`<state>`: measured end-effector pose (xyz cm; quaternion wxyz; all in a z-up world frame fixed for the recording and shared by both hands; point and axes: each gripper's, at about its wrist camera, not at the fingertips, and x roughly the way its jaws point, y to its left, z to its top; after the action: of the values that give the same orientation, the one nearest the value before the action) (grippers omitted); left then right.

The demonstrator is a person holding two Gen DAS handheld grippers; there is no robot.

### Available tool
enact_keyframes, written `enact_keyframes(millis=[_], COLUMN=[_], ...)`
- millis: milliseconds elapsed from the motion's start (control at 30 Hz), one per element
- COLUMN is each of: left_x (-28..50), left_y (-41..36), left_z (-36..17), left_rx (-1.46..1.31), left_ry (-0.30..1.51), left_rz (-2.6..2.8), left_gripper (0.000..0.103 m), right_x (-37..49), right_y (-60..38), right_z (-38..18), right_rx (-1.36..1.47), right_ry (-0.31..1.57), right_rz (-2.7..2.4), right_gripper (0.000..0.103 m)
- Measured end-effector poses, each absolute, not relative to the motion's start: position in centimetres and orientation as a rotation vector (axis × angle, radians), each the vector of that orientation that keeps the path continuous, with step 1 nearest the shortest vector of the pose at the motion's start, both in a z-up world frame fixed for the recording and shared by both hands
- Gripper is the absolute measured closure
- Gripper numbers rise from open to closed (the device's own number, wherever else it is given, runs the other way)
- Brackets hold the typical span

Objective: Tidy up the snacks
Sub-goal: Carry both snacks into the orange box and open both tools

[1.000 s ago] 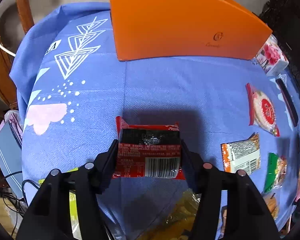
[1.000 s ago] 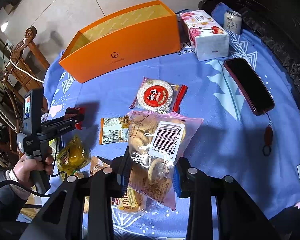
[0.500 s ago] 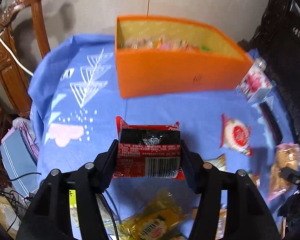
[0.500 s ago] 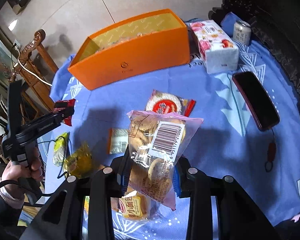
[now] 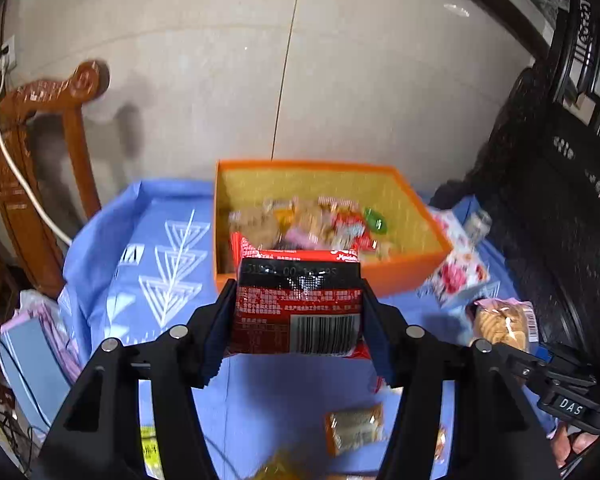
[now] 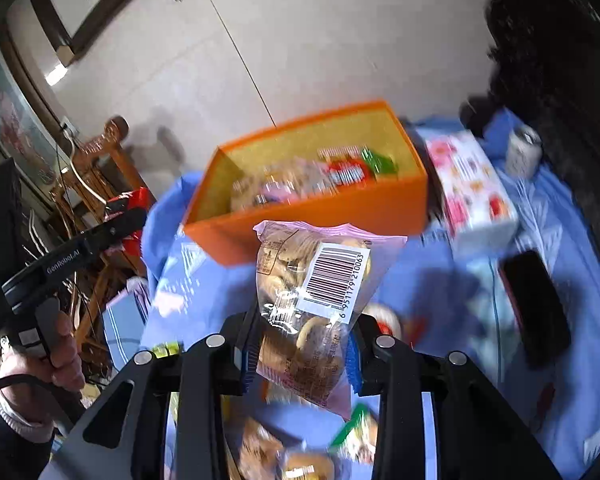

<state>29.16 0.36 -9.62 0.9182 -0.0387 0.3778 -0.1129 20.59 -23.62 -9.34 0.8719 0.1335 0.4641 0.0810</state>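
My left gripper is shut on a red and black snack packet, held high above the blue tablecloth and just in front of the orange box. The box is open and holds several snack packs. In the right wrist view my right gripper is shut on a clear pink bag of cookies with a barcode label, raised short of the orange box. The left gripper with its red packet shows at the left of that view, in a person's hand.
A floral tissue box, a can and a dark phone lie right of the box. Several loose snack packs stay on the cloth below the grippers. A wooden chair stands at the left.
Both grippers rose with their packs and tipped up toward the orange box; its inside with the snacks has come into view. Neither grip changed.
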Motion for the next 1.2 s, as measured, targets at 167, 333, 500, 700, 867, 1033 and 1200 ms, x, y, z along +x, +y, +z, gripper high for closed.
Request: enact_keyframes(millis=[167,333,500,700,867,1033,1200], left_x=[31.7,34.3,38.0,39.7,38.4,35.2,30.6], left_y=[-0.6,-1.6,-2.3,-1.3,-0.3,0.6,1.4], left_z=[-7.5,-5.8,-4.2,-2.3,-3.5,-6.0,-10.3], left_rx=[-0.078,-0.069,-0.052,-0.099,-0.141,-0.138,-0.094], left_ry=[0.734,0.698,0.654,0.581,0.628,0.678,0.774], left_rz=[-0.248,-0.260,-0.237,-0.157,-0.155,-0.151,-0.168], left_gripper=[0.046,0.046,0.035,0.008,0.007,0.005,0.005], right_x=[24.6,28.5,32.8,36.0,34.3,29.8,23.7], right_y=[-23.2,-22.8,-22.4,-23.0,-23.5,-24.2,-25.0], right_z=[-6.7,-4.8,-3.8,-2.6,-2.0,-3.4,-8.1], right_rx=[0.254,0.209,0.157,0.175,0.186,0.142,0.104], right_ry=[0.890,0.830,0.788,0.735,0.720,0.759,0.903], right_rz=[0.197,0.214,0.212,0.194,0.192,0.162,0.211], right_gripper=[0.068,0.068,0.068,0.053,0.046,0.031,0.030])
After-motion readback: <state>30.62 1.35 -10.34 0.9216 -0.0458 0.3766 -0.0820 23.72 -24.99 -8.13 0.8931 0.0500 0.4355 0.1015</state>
